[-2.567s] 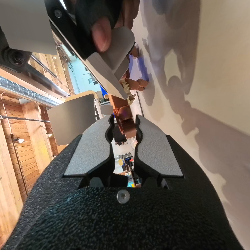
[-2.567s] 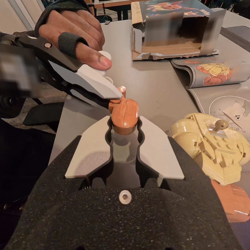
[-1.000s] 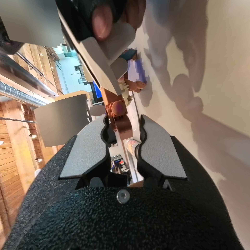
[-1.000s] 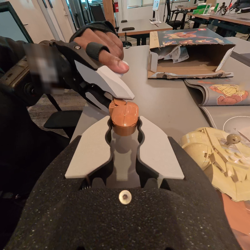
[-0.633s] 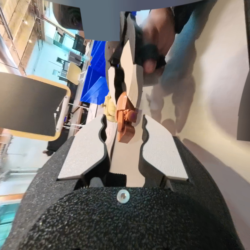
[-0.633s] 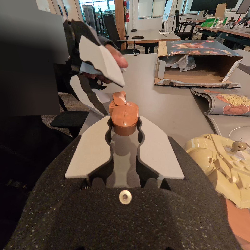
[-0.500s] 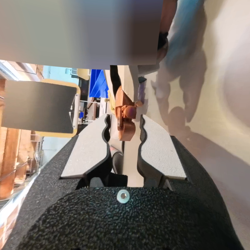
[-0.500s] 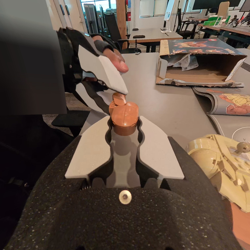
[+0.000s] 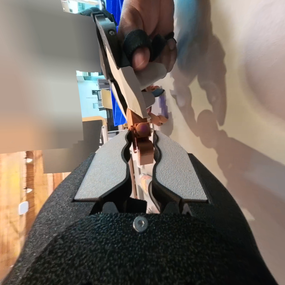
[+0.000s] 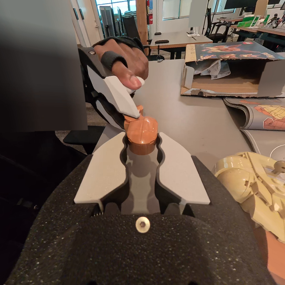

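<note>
Just squeezed in with the left tongs (image 9: 141, 134) at mid frame onto the brown toy piece (image 9: 145, 150) — round end gripped tight in the right tongs (image 10: 142, 136) too.

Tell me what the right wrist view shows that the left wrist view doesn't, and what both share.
Only the right wrist view shows the tan brick model, the torn cardboard box and the open booklet on the grey table. Only the left wrist view shows the brown brick assembly's underside, with its ball joint, and a small brown piece beyond. Both show the right gripper clamping the assembly's rounded end and the left gripper closed on its other end.
</note>
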The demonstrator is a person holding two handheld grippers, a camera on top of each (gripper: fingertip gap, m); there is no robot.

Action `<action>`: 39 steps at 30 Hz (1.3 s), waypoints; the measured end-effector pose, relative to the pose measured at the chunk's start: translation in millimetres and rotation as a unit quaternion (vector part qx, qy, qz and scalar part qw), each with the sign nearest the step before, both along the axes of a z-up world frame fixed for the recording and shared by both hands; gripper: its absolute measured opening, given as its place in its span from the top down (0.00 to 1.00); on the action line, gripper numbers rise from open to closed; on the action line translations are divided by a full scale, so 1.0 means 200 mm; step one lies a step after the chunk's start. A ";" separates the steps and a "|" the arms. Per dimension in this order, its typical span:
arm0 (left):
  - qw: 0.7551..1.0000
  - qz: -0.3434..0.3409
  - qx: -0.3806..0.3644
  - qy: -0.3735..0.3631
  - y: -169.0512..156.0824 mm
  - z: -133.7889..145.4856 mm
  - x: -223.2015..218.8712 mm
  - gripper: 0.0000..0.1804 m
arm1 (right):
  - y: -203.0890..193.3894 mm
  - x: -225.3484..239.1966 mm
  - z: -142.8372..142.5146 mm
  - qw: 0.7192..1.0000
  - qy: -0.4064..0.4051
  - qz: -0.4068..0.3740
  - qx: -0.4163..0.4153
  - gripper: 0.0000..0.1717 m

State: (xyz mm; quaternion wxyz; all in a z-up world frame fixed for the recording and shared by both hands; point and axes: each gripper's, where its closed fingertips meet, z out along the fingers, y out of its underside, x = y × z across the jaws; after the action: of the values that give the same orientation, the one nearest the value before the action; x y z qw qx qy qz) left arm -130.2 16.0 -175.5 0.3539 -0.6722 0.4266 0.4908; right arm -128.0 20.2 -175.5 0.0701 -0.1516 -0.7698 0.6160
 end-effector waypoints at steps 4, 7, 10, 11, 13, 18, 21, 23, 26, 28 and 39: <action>0.999 0.000 0.002 0.041 0.00 0.01 0.00 0.86 | 0.00 0.00 0.00 1.000 0.000 -0.003 -0.001 0.79; 0.998 0.009 -0.006 0.061 0.00 0.01 -0.02 0.85 | 0.00 0.00 0.01 1.000 -0.004 0.001 -0.003 0.79; 0.997 0.022 -0.021 0.078 0.00 0.00 -0.03 0.85 | -0.01 0.01 0.00 1.000 0.002 0.000 0.003 0.79; 0.996 0.021 -0.020 0.082 0.00 0.00 -0.03 0.85 | -0.01 0.01 0.01 1.000 0.003 0.000 0.002 0.79; 0.997 0.021 -0.017 0.075 0.00 0.00 -0.02 0.85 | -0.01 0.01 0.01 1.000 0.003 0.001 0.000 0.79; 0.997 0.020 -0.019 0.069 0.00 0.01 -0.02 0.85 | -0.01 0.02 0.02 1.000 0.007 0.002 0.000 0.79; 0.998 0.015 -0.018 0.055 0.00 0.01 -0.01 0.85 | -0.01 0.03 0.02 1.000 0.010 0.007 -0.003 0.79; 0.998 0.011 -0.017 0.051 0.00 0.02 0.00 0.85 | -0.01 0.03 0.03 1.000 0.010 0.009 -0.005 0.79; 0.998 0.010 -0.023 0.065 0.00 0.02 0.00 0.85 | -0.01 0.03 0.02 1.000 0.010 0.009 -0.005 0.79; 0.996 0.009 -0.029 0.079 0.00 0.02 0.00 0.85 | -0.01 0.03 0.02 1.000 0.009 0.009 -0.005 0.79; 0.998 -0.007 -0.035 0.057 -0.01 0.02 0.03 0.85 | -0.01 0.03 0.03 1.000 0.014 0.012 -0.007 0.79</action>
State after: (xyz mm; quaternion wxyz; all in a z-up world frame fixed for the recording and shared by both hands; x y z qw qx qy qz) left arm -124.0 15.0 -172.0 0.3085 -0.6520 0.4675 0.5111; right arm -121.4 17.2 -170.3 0.0721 -0.1346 -0.7661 0.6243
